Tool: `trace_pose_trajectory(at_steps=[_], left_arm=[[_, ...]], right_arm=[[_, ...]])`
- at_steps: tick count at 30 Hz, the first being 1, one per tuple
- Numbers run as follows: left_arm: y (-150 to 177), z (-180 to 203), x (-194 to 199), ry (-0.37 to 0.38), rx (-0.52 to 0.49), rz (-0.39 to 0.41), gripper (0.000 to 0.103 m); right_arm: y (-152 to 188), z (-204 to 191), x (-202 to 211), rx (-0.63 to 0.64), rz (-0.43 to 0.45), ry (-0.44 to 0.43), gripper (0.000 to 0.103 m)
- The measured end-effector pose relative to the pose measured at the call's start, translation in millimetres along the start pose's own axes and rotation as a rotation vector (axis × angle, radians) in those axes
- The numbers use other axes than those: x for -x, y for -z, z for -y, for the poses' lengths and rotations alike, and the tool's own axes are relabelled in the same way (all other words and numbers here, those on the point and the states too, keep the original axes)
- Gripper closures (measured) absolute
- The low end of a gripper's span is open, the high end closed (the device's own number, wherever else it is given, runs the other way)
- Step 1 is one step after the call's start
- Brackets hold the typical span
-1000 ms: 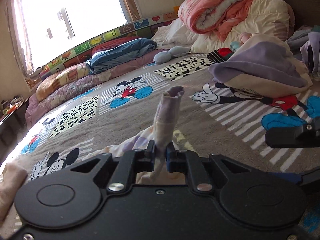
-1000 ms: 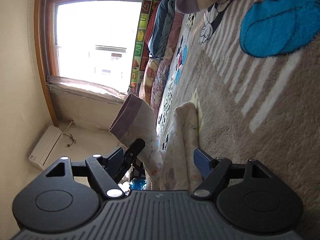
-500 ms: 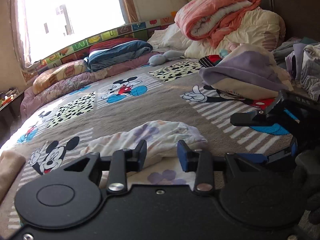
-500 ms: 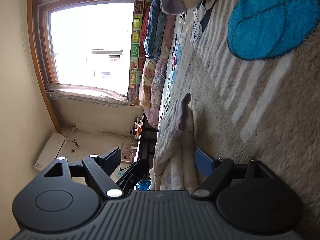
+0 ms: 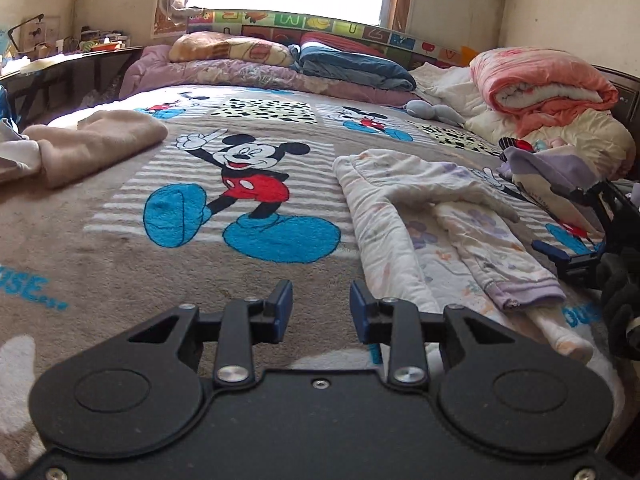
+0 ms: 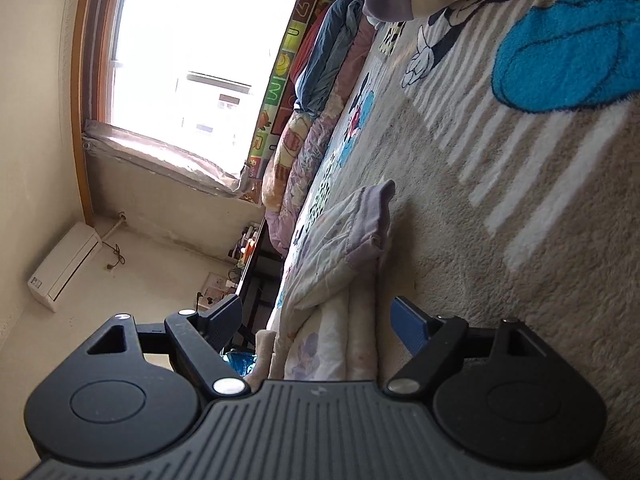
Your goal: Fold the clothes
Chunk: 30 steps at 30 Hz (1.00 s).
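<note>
Surface: bed [image 5: 100, 248], covered by a cartoon-mouse blanket.
Garment: pale flowered top [image 5: 432, 216] lies flat on the bed, right of the left tongs; one sleeve with a purple cuff [image 5: 528, 292] is laid across the body.
Left tongs [image 5: 320, 308]: jaws have just been opening, then eased in a little; they stand partly apart over bare blanket with nothing between them, just beside the top's near edge.
Right tongs [image 6: 316, 320]: jaws wide apart, straddling the folded edge of the top [image 6: 340, 264]; the pads do not appear to press the cloth, so no grip is judged.
Done: one sleeve folded in; a tan garment [image 5: 92, 144] lies apart at the left, seemingly folded.
Left: judged early to midway on this top; the other sleeve is not clearly seen, and the body is still to be folded over.
Backlog: a heap of clothes [image 5: 552, 168] at the right appears unfolded.
</note>
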<state>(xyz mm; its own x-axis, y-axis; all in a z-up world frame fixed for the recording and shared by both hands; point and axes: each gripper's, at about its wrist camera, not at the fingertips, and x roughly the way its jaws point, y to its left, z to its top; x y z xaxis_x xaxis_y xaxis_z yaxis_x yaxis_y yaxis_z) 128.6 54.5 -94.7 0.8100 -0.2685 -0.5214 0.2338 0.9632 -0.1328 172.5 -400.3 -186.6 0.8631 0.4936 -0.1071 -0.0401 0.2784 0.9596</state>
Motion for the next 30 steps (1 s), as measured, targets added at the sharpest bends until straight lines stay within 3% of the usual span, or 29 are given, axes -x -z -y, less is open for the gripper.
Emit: trace_pose_trajectory(at_steps=[5, 8, 12, 15, 18, 22, 24, 26, 27, 28, 30], left_arm=[[9, -7, -6, 0.079, -0.012, -0.019, 0.073], [11, -8, -9, 0.11, -0.023, -0.019, 0.073], [11, -2, -11, 0.172, -0.045, -0.012, 0.073], [11, 9, -13, 0.223, -0.073, -0.004, 0.073], [13, 19, -20, 0.238, -0.101, -0.017, 0.073], [18, 33, -28, 0.263, -0.144, -0.045, 0.073], [23, 42, -34, 0.264, -0.172, -0.071, 0.074], [27, 46, -39, 0.258, -0.187, -0.086, 0.074], [27, 46, -40, 0.259, -0.181, -0.088, 0.074], [27, 45, -40, 0.26, -0.175, -0.09, 0.074], [26, 44, -39, 0.265, -0.168, -0.091, 0.074]], right_arm=[[-8, -9, -28, -0.009, 0.015, 0.093, 0.022], [-10, -12, -51, -0.013, 0.013, 0.155, 0.031], [-11, -17, -73, -0.003, 0.017, 0.18, 0.062], [-12, -39, -79, 0.089, 0.033, 0.171, 0.08], [-17, -62, -84, 0.16, 0.039, 0.148, 0.084], [-26, -92, -88, 0.236, 0.039, 0.12, 0.084], [-27, -98, -91, 0.269, 0.022, 0.152, 0.084], [-25, -106, -91, 0.332, 0.014, 0.213, 0.075], [-22, -110, -91, 0.369, 0.012, 0.246, 0.056], [-20, -115, -90, 0.403, 0.011, 0.273, 0.047], [-5, -130, -80, 0.507, 0.024, 0.303, 0.047]])
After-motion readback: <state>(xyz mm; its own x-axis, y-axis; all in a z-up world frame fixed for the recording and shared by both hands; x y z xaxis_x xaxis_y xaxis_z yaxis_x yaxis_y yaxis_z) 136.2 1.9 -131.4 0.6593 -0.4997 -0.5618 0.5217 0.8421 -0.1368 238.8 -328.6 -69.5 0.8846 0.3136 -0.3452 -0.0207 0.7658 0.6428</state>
